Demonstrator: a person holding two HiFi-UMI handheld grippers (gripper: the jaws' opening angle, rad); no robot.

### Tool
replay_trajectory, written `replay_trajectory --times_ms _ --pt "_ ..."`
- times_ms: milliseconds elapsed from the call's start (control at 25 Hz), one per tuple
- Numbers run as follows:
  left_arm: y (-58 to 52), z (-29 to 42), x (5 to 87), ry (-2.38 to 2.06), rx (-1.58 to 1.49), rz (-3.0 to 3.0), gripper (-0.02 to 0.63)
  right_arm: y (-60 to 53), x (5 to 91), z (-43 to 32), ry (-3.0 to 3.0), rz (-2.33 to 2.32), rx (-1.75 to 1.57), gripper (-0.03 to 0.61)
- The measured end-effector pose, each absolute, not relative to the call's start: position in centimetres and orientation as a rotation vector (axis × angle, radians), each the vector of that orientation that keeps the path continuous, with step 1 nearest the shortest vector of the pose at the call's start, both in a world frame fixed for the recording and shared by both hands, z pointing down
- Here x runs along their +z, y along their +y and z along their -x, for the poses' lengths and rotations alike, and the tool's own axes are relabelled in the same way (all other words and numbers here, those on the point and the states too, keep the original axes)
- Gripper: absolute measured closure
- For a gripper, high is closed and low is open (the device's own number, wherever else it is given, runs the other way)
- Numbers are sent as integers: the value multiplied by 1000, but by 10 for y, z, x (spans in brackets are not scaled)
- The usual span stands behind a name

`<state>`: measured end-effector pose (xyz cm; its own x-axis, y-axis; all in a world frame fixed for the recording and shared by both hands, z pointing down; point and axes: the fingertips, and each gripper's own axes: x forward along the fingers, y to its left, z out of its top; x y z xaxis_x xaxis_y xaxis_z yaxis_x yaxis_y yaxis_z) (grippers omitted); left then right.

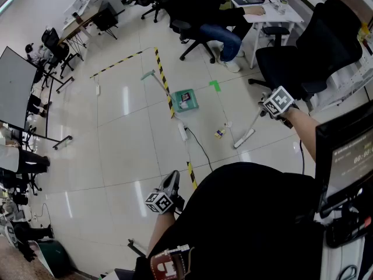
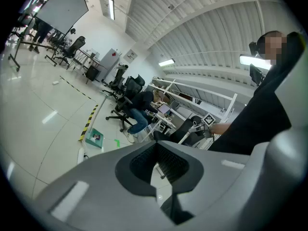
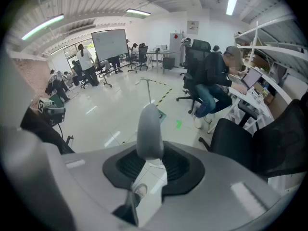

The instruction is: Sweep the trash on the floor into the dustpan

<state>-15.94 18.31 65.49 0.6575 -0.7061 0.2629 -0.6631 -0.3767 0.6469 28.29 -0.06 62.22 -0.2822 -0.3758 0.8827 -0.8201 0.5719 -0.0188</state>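
Observation:
A green dustpan (image 1: 185, 100) lies on the pale tiled floor, its long handle (image 1: 152, 77) reaching up-left. A small piece of trash (image 1: 220, 133) lies to its lower right. The white broom head (image 1: 245, 137) rests on the floor just right of the trash. The broom's shaft rises to my right gripper (image 1: 269, 107), which is shut on the grey handle end (image 3: 150, 129). My left gripper (image 1: 173, 177) hangs low near my body, away from the dustpan, shut with nothing in it (image 2: 156, 165). The dustpan also shows far off in the left gripper view (image 2: 96, 137).
A yellow-black tape line (image 1: 163, 80) runs past the dustpan. A white power strip (image 1: 182, 131) with a black cable lies beside it, and a green tape mark (image 1: 215, 85) beyond. A seated person (image 1: 213, 16) and a black office chair (image 1: 315, 51) are at the top right.

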Motion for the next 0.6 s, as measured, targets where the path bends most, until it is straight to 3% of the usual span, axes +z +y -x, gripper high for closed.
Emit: replay_trajectory --times_ms 360,600 --pt "190 234 649 -1096 12 -2124 607 -40 614 -255 -1848 -1052 567 483" --pt "165 231 648 -1126 29 -2085 607 -85 647 -248 -1829 -1005 563 483"
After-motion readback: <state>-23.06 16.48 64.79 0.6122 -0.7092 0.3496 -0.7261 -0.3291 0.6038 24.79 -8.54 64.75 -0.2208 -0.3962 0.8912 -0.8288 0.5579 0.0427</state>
